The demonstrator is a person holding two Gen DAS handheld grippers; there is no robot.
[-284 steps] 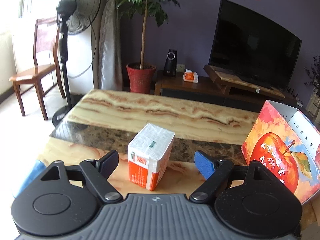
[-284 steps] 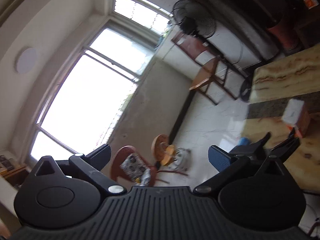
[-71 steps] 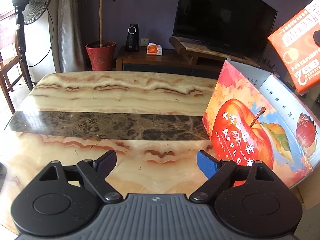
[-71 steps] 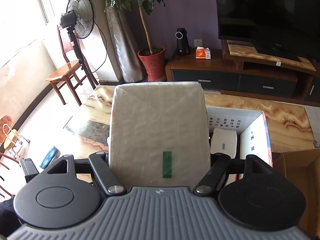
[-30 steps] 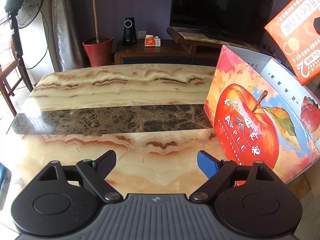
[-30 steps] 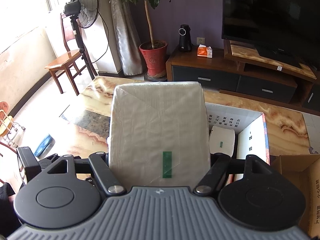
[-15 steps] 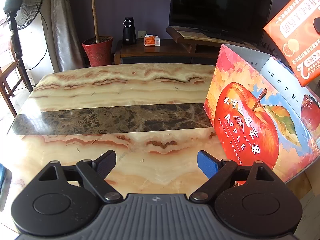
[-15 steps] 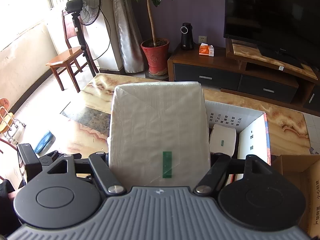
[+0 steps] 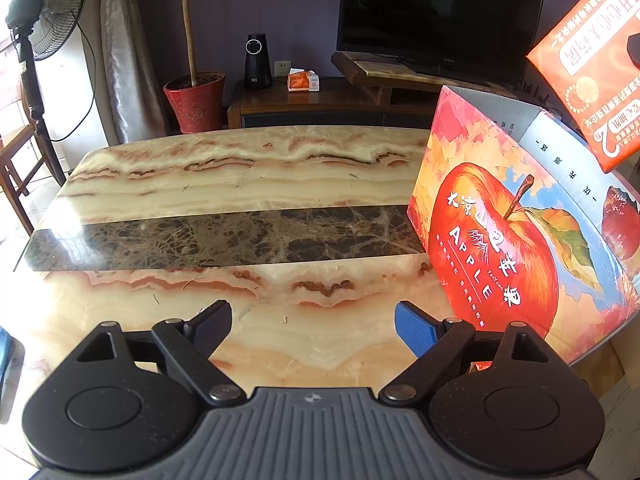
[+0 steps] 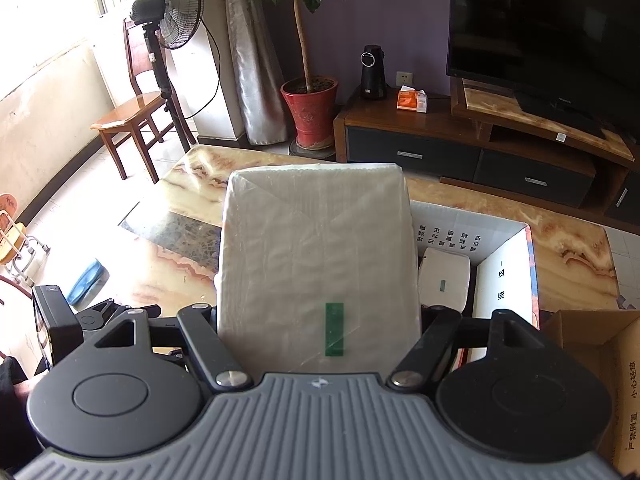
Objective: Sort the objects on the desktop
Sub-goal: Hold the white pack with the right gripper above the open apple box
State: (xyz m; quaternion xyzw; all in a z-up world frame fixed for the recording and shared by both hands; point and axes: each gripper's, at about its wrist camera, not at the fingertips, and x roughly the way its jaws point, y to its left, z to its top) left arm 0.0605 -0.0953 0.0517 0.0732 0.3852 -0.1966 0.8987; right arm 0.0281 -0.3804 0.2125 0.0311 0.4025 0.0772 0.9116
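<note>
Above the open apple carton [image 10: 502, 276], the right tool [image 10: 320, 320] is clamped on a white plastic-wrapped tissue pack [image 10: 318, 268], its two fingers pressed against the pack's sides; a green strip of tape sits on the pack's near face. From the left wrist view the same pack [image 9: 584, 64] appears at the upper right edge, showing its orange printed side, tilted and held in the air over the carton [image 9: 500, 240]. Inside the carton lies a second white tissue pack [image 10: 444, 280], against the white inner wall with printed characters. The carton stands on the right end of the marble table [image 9: 240, 184], its outer face showing a large red apple. The left tool [image 9: 312, 322] hangs over the near part of the table with its fingers wide apart and nothing between them, one pad black and the other blue. A brown cardboard box [image 10: 600, 352] stands just beside the carton on its right. Beyond the table are a television [image 9: 436, 16], a potted plant [image 9: 194, 96], a standing fan [image 10: 170, 16] and a wooden chair [image 10: 128, 112].
</note>
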